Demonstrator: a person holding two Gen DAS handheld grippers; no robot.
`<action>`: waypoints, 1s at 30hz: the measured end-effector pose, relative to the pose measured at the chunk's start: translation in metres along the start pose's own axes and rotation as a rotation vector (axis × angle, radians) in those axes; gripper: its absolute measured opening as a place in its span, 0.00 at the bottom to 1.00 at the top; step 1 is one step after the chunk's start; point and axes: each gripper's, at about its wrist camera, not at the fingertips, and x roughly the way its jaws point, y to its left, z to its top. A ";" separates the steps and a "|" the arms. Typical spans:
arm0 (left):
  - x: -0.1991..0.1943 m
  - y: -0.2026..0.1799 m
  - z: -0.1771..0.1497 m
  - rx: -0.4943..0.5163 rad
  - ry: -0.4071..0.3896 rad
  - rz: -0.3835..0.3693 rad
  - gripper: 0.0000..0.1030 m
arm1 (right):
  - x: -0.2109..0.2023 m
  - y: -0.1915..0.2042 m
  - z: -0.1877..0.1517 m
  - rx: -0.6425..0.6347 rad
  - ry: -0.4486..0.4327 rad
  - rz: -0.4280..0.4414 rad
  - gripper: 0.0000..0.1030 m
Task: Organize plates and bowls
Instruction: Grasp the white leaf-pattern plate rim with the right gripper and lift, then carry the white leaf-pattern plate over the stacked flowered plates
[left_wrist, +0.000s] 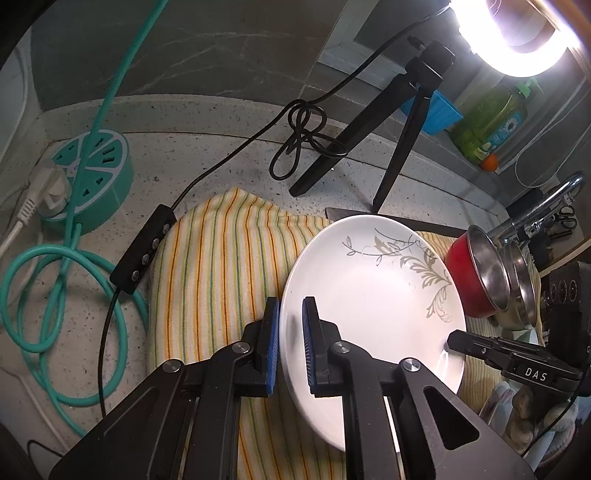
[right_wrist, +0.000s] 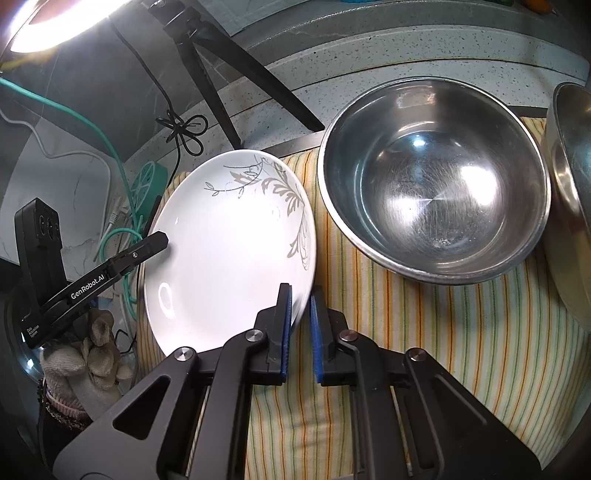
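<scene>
The left gripper and right gripper each pinch opposite rim edges of 1 white plate, tilted above the striped towel, its leaf pattern on the far side. Just right sits a steel bowl, another bowl beside it. Beyond stand a tripod and, far left, a teal power strip.

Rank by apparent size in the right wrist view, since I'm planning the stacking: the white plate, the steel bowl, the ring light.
1-2. Steel bowl and white plate: they look alike, and the plate is tilted and nearer, so unranked.
3. Ring light: smallest, cut off by the frame.
</scene>
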 end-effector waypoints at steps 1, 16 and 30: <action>-0.001 0.000 -0.001 -0.001 0.000 0.001 0.10 | -0.001 0.000 0.000 0.000 0.000 -0.001 0.09; -0.035 -0.017 -0.034 -0.038 -0.039 -0.006 0.10 | -0.032 0.000 -0.021 -0.032 0.008 0.025 0.09; -0.073 -0.071 -0.075 -0.017 -0.102 -0.022 0.10 | -0.086 -0.028 -0.050 -0.063 -0.016 0.051 0.09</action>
